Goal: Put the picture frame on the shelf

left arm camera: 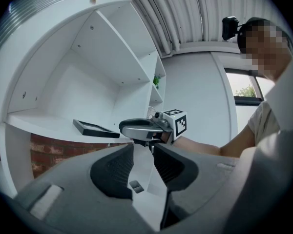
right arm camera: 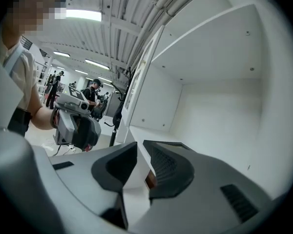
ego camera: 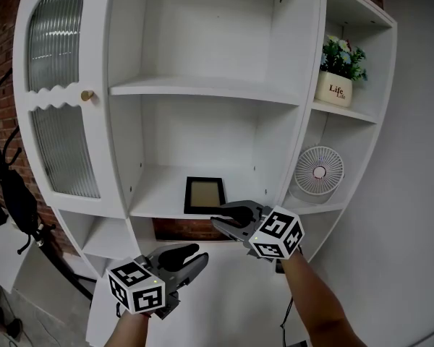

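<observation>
A black picture frame (ego camera: 205, 194) lies flat on the lower middle shelf (ego camera: 155, 197) of a white cabinet; the left gripper view shows the frame (left arm camera: 95, 128) from the side. My right gripper (ego camera: 227, 217) hovers just in front of the shelf's edge, below and right of the frame, open and empty. Lower and to the left, my left gripper (ego camera: 190, 257) is open too, holding nothing and well clear of the shelf. The left gripper's own view (left arm camera: 143, 150) looks past its jaws at the right gripper (left arm camera: 138, 126). The right gripper's own view (right arm camera: 140, 150) shows bare shelf ahead and the left gripper (right arm camera: 74, 126) off to the side.
Above is another bare shelf (ego camera: 202, 87). The right-hand bay holds a potted plant (ego camera: 338, 74) and a small white fan (ego camera: 319, 170). A ribbed glass door (ego camera: 58, 85) with a wooden knob (ego camera: 87, 95) closes the left bay. A black stand (ego camera: 11, 186) stands against the brick wall.
</observation>
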Tool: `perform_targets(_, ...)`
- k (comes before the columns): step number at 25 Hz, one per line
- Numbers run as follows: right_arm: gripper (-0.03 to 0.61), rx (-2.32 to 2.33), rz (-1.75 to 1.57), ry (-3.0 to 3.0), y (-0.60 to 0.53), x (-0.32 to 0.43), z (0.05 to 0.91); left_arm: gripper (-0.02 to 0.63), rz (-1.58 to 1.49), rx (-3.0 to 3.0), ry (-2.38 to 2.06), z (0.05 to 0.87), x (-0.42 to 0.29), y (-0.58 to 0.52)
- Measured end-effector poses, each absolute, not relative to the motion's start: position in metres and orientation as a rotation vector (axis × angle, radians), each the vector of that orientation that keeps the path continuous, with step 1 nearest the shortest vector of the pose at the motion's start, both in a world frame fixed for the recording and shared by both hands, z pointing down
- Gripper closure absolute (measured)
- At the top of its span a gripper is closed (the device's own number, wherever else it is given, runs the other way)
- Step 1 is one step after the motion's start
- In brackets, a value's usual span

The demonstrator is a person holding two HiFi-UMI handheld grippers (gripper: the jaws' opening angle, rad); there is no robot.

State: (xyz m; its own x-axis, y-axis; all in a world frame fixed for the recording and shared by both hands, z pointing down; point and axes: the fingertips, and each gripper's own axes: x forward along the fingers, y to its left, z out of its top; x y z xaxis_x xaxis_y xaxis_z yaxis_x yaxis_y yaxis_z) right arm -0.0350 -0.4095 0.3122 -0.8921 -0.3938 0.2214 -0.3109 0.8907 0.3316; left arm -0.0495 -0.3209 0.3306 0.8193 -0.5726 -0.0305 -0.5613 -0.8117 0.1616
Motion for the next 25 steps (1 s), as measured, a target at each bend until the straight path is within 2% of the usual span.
perform_targets(13, 0.495, 0.723, -0.272, -2.930, -0.358, -0.011, 0.320, 0.483, -0.188, 2.886, -0.908, 0.327, -0.048, -0.305)
perform_targets(25, 0.541, 0.806, -0.150, -3.015, -0.309, -0.001, 0.349, 0.486, -0.222, 2.909, -0.904, 0.342, -0.043, -0.284)
